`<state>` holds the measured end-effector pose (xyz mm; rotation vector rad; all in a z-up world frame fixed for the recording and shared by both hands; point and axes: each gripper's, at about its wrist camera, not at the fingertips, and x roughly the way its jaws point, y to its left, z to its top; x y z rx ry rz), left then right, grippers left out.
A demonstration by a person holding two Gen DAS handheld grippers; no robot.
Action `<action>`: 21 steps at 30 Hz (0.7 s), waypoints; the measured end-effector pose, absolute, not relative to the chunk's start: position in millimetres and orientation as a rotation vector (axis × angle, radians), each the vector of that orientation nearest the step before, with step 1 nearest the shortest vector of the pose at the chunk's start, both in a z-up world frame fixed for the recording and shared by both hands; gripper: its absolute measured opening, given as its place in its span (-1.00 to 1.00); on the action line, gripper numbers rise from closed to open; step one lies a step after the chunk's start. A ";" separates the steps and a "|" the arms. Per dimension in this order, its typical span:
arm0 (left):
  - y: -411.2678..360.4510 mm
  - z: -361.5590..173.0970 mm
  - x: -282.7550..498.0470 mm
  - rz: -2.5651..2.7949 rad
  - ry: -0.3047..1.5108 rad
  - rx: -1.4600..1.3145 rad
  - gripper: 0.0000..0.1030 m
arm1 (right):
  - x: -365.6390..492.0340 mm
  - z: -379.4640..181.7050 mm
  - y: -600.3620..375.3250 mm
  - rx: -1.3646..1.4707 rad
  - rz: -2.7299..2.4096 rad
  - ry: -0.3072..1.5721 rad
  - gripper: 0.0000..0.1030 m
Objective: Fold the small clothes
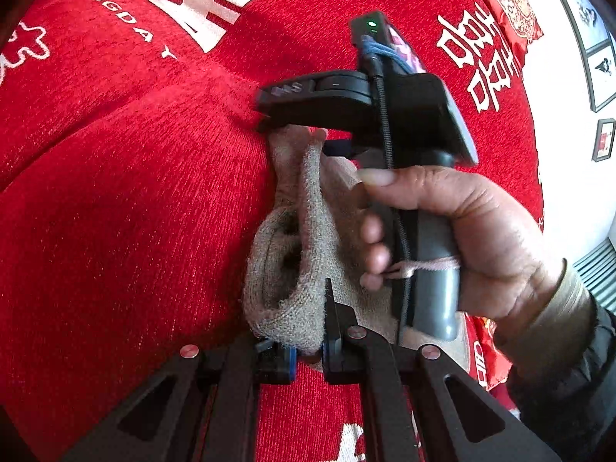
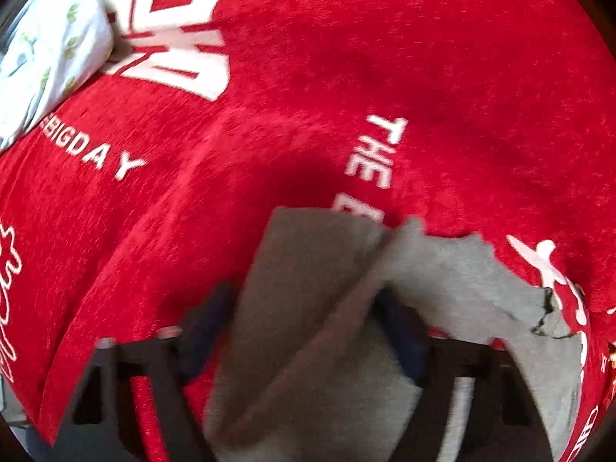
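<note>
Left gripper [image 1: 310, 350]: fingers narrow, pinching near end of beige sock [image 1: 292, 254]. Right gripper [image 1: 265, 115], held by right hand [image 1: 473, 238]: clamped on sock's far end. Sock stretched between them over red blanket [image 1: 115, 192]; right view blurred.

left gripper [image 1: 310, 350] at the bottom of its own view, jaws closed on beige cloth, right gripper [image 1: 269, 121] seen from the side, jaws pinching the same cloth, right hand [image 1: 462, 231] wrapped around its grey handle
</note>
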<state>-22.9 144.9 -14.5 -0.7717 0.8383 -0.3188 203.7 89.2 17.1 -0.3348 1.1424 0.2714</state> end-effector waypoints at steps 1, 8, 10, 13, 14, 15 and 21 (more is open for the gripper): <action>144.7 -14.7 -23.5 -0.316 0.837 -0.767 -0.81 | 206.0 19.2 83.7 -0.324 0.261 1.146 -0.10; 133.7 -6.0 -27.8 -0.264 0.842 -0.676 -0.81 | 214.5 35.0 54.3 -0.134 0.318 1.179 -0.49; 125.5 0.9 -29.7 -0.234 0.843 -0.615 -0.81 | 216.1 37.9 47.8 -0.084 0.333 1.184 -0.52; 117.9 9.7 -33.0 -0.199 0.847 -0.560 -0.81 | 215.3 42.8 37.7 -0.017 0.362 1.181 -0.55; 114.9 13.5 -34.3 -0.185 0.846 -0.538 -0.81 | 214.4 45.1 35.7 -0.005 0.370 1.178 -0.56; 112.5 16.0 -35.0 -0.176 0.845 -0.520 -0.81 | 214.4 47.2 32.3 0.014 0.380 1.176 -0.56; 94.5 34.4 -39.9 -0.145 0.831 -0.415 -0.81 | 214.9 56.1 13.8 0.115 0.421 1.171 -0.57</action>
